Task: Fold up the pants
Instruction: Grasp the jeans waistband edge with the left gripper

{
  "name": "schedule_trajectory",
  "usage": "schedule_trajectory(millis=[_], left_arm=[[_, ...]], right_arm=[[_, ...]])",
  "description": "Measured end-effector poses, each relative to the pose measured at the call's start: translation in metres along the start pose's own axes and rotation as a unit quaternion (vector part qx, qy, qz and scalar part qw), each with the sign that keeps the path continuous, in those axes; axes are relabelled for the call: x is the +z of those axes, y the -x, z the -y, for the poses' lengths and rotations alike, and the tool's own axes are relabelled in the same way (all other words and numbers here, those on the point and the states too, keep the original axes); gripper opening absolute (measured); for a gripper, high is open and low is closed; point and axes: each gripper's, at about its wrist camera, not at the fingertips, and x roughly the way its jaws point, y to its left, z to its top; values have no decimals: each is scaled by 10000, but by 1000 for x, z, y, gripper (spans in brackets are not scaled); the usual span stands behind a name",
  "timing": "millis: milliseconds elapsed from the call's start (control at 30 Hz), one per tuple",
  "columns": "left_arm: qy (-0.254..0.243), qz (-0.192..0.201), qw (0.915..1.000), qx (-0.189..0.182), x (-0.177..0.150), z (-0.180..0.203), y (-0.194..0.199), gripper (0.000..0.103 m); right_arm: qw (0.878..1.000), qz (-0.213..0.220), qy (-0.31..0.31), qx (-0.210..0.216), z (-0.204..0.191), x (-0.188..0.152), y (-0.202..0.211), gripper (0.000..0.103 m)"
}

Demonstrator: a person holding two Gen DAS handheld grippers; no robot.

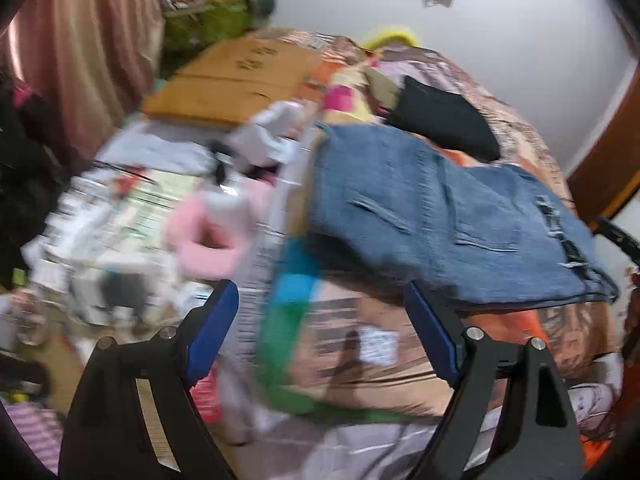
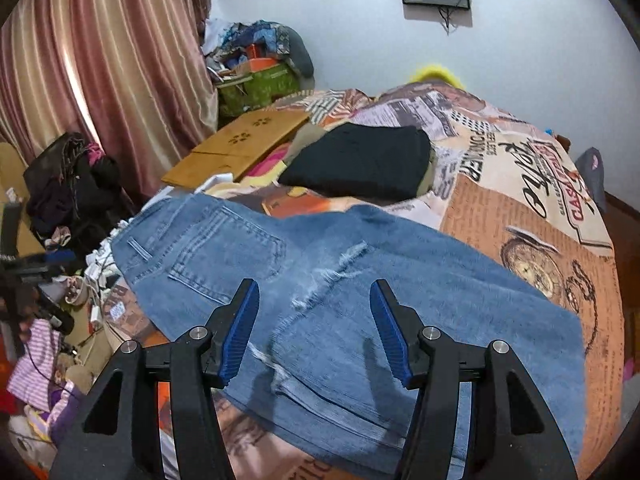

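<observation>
Blue ripped jeans [image 2: 340,292] lie flat on the bed, folded lengthwise, back pocket up, waistband toward the left. They also show in the left wrist view [image 1: 440,212], blurred. My right gripper [image 2: 314,286] is open and empty, hovering just above the middle of the jeans. My left gripper [image 1: 320,288] is open and empty, off the left bed edge, near the waistband end and apart from the denim.
A folded black garment [image 2: 360,160] lies on the printed bedspread [image 2: 520,216] behind the jeans. A wooden board [image 2: 240,140] rests at the bed's left. Cluttered floor with clothes and boxes [image 1: 120,220] lies left of the bed. Pink curtains [image 2: 100,60] hang beyond.
</observation>
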Motion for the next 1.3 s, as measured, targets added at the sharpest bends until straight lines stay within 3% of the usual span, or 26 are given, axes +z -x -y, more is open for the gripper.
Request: schedule_trajectory(millis=[67, 400, 633, 867, 967, 1033, 1100, 1200, 1300], left_arm=[[29, -54, 9996, -274, -3, 12, -15, 86], [93, -372, 9954, -877, -1, 46, -65, 86], [346, -265, 9951, -891, 3, 50, -86, 95], [520, -109, 9971, -549, 15, 57, -98, 96], [656, -19, 9972, -351, 20, 56, -99, 80], [792, 20, 9965, -263, 24, 51, -98, 62], [891, 47, 9956, -297, 28, 47, -96, 51], [790, 125, 9963, -300, 32, 51, -90, 44], [366, 341, 9987, 63, 32, 69, -78, 39]], right_arm=[[9999, -35, -86, -39, 5, -2, 0, 54], [9994, -99, -313, -143, 15, -7, -5, 54], [9994, -198, -260, -122, 14, -10, -13, 54], [9979, -621, -174, -103, 12, -23, -35, 54], [9979, -610, 17, -192, 7, -24, -34, 55], [9980, -606, 31, -190, 7, -24, -34, 55], [9981, -591, 13, -146, 9, -25, -34, 55], [9983, -573, -59, -60, 11, -25, -33, 55], [9982, -563, -208, 47, 14, -24, -28, 55]])
